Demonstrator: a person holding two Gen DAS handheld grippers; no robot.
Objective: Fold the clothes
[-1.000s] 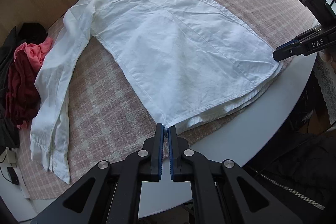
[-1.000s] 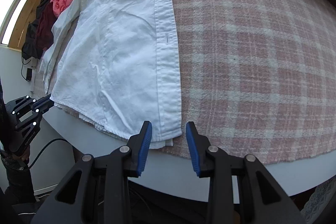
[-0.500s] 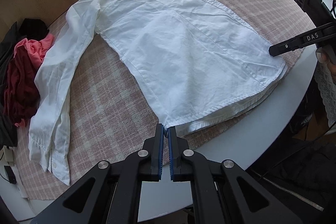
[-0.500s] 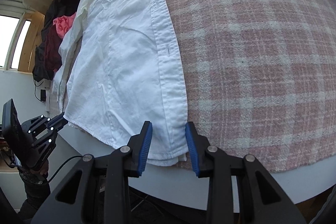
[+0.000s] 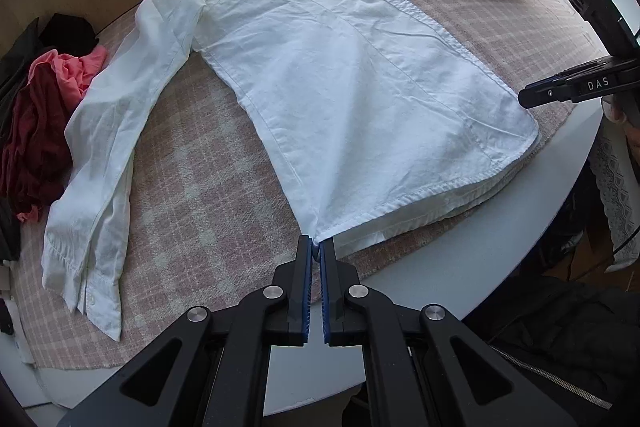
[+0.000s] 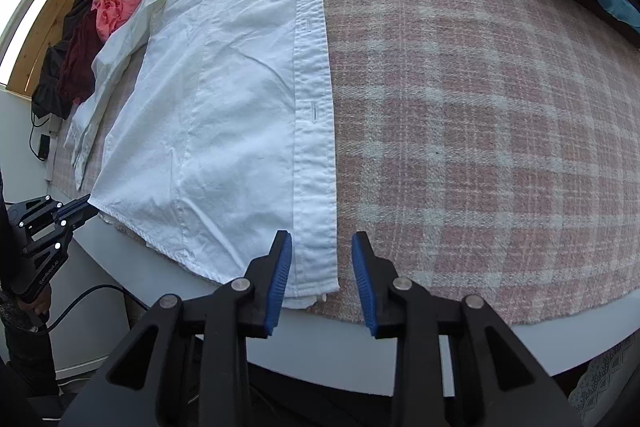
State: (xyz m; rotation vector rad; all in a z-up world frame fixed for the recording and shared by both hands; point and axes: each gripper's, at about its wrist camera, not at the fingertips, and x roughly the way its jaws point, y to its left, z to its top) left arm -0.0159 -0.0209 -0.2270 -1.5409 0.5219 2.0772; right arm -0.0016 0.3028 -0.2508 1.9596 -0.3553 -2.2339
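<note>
Pink plaid cloth [image 6: 480,115] over white table [image 5: 460,291]

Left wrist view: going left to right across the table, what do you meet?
Heap of red and pink clothes → white shirt → right tongs

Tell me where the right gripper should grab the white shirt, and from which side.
Take the shirt at the bottom corner of its button placket, coming from the table edge. That corner lies flat at the hem between the right gripper's open jaws, while the left gripper pinches the other hem corner.
</note>
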